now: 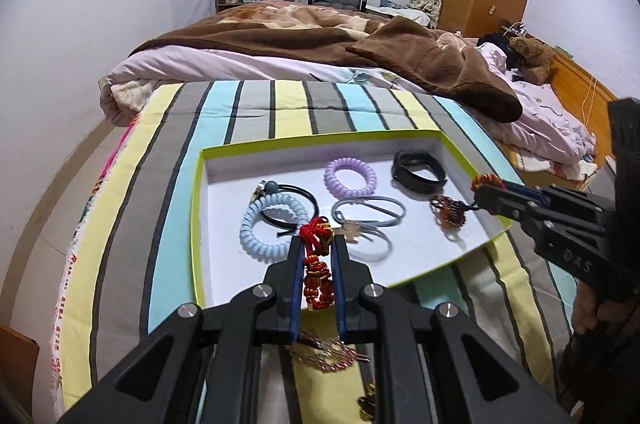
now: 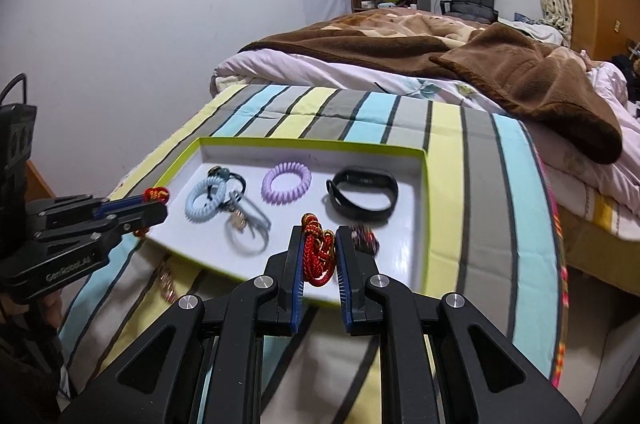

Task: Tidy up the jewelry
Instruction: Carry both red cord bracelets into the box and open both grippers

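Note:
A shallow white tray with a lime-green rim (image 1: 198,184) (image 2: 425,184) lies on a striped cloth. In it are a pale blue coil band (image 1: 268,224) (image 2: 208,200), a purple coil band (image 1: 350,178) (image 2: 286,182), a black wristband (image 1: 418,172) (image 2: 362,194), grey hair ties (image 1: 368,220) (image 2: 248,228) and a dark beaded piece (image 1: 448,212) (image 2: 364,238). My left gripper (image 1: 318,244) (image 2: 160,204) is shut on a red beaded bracelet (image 1: 318,264) over the tray's near edge. My right gripper (image 2: 318,236) (image 1: 480,188) is shut on a red cord bracelet (image 2: 318,256) over the tray's right side.
A gold and red chain (image 1: 326,354) (image 2: 168,284) lies on the striped cloth (image 1: 260,104) in front of the tray. A bed with a brown blanket (image 1: 320,36) lies behind. A teddy bear (image 1: 532,56) sits at the far right.

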`<state>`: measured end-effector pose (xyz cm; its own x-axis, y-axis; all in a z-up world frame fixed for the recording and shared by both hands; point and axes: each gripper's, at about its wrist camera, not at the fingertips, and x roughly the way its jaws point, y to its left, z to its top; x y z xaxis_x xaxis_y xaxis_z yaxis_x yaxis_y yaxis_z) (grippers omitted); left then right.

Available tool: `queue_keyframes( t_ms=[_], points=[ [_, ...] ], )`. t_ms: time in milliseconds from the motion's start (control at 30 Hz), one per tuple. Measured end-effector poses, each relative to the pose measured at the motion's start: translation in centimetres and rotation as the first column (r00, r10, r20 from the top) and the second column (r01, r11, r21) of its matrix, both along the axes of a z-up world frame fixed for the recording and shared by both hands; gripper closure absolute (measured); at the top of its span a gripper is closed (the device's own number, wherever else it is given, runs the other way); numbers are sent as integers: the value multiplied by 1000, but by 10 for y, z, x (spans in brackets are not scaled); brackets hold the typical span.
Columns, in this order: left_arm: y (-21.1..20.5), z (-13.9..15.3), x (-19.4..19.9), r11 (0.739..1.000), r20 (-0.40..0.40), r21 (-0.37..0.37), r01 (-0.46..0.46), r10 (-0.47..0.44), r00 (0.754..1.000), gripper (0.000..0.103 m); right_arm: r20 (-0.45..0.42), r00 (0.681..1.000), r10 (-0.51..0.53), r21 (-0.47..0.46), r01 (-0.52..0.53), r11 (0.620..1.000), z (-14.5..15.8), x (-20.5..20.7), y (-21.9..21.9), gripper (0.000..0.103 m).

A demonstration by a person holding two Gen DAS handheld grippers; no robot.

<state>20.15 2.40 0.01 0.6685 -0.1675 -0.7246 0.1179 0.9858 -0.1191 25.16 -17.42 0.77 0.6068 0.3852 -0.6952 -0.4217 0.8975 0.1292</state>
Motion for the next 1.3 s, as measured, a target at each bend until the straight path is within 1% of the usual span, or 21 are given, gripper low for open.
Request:
queue_keyframes(
  t_ms=[100, 233, 333, 433, 633, 867, 1067, 1167, 1300],
  points=[
    [3, -7, 5, 1000, -16, 4, -3, 3, 1000, 89, -6, 1000, 18, -19, -18, 1000, -6, 13, 9, 88],
    [8, -16, 12, 1000, -43, -11, -17, 16, 999, 89, -33, 999, 37, -37, -38, 999, -16, 29, 19, 88],
    [6, -21, 13, 1000, -49, 5, -6, 7, 999, 89, -54, 998, 39, -44, -42, 998, -24, 37, 22, 88],
    [7, -26, 16, 1000, -63, -6, -13, 12, 998, 89, -72, 997, 40, -57, -44, 997, -31, 44, 25, 88],
    [8, -34, 19, 1000, -87, -11, -14, 13, 996, 89, -92, 995, 45, -69, -51, 996, -41, 50, 27, 88],
    [8, -36, 21, 1000, -95, -25, -12, 9, 995, 88, -106, 992, 61, -92, -71, 993, -47, 51, 32, 88],
    [9, -37, 21, 999, -98, -27, -17, 14, 995, 83, -107, 992, 64, -93, -74, 993, -47, 50, 33, 87],
    [9, -36, 20, 999, -95, -37, -10, 6, 995, 73, -103, 992, 71, -94, -80, 992, -47, 49, 34, 81],
    [11, -35, 20, 999, -92, -36, -19, 16, 996, 72, -104, 992, 73, -83, -81, 993, -46, 47, 33, 75]
  ],
)
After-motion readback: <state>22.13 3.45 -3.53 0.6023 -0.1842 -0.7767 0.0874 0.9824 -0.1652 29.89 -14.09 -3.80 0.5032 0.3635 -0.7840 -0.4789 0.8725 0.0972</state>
